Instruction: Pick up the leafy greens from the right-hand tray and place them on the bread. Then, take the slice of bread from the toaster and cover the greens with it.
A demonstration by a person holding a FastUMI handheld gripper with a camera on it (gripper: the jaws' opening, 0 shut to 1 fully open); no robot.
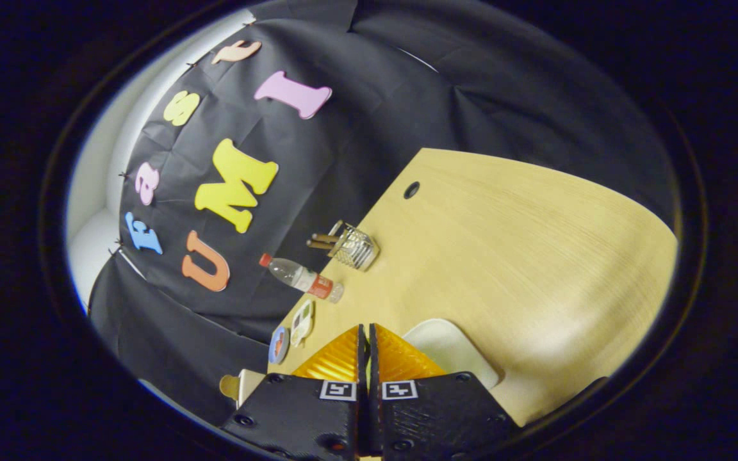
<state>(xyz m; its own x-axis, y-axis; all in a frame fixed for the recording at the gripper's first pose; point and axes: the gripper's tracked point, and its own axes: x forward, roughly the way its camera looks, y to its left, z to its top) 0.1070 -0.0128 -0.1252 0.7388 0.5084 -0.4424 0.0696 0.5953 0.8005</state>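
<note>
My gripper (366, 330) has its two fingers pressed together, and nothing shows between them. Just beyond the right finger lies the corner of a white tray (455, 352) on the wooden table (503, 243); what it holds is hidden by the finger. Beside the left finger, at the table's near edge, a pale object with a tan rounded piece (239, 386) peeks out; I cannot tell what it is. The whole view is tilted strongly, so the table runs diagonally.
Along the table's far edge by the black cloth wall stand a wire-mesh holder with brown sticks (353, 246), a plastic bottle with a red label (302, 277) and two small flat packets (292, 333). A round cable hole (411, 189) is in the tabletop.
</note>
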